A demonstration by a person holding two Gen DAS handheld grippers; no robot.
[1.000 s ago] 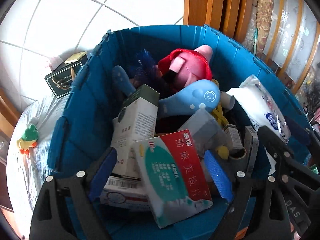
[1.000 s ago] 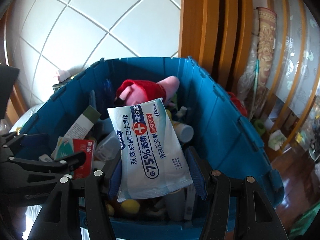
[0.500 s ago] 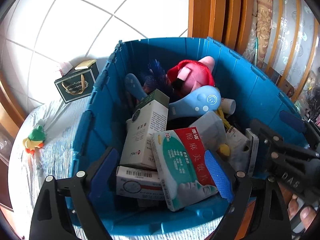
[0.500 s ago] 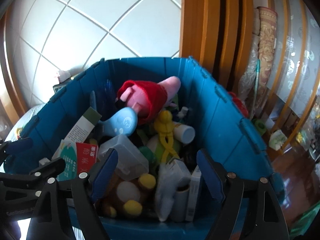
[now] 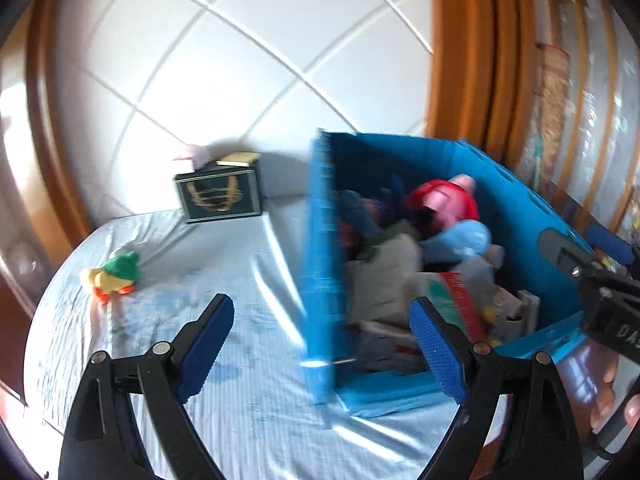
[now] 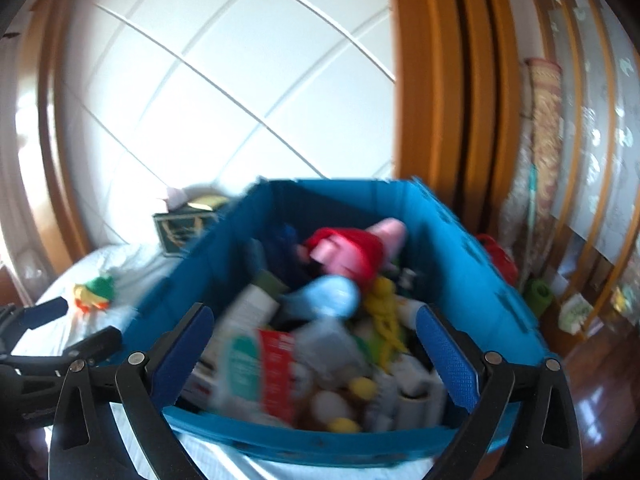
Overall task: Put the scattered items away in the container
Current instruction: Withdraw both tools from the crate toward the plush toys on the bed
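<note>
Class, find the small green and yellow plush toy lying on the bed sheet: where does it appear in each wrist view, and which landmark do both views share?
Left wrist: green and yellow plush toy, left of centre.
Right wrist: far left.
Shared landmark: blue container, right of the toy in both.

Each gripper [image 5: 322,342] has black arms, silver screws and blue textured pads [image 6: 448,356].

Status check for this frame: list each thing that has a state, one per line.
left gripper: open, empty.
right gripper: open, empty; jaws have just been opening.
blue container: upright, no lid on it, heaped with items.
green and yellow toy: lying on the sheet, outside the container.
dark box: standing against the wall.
</note>
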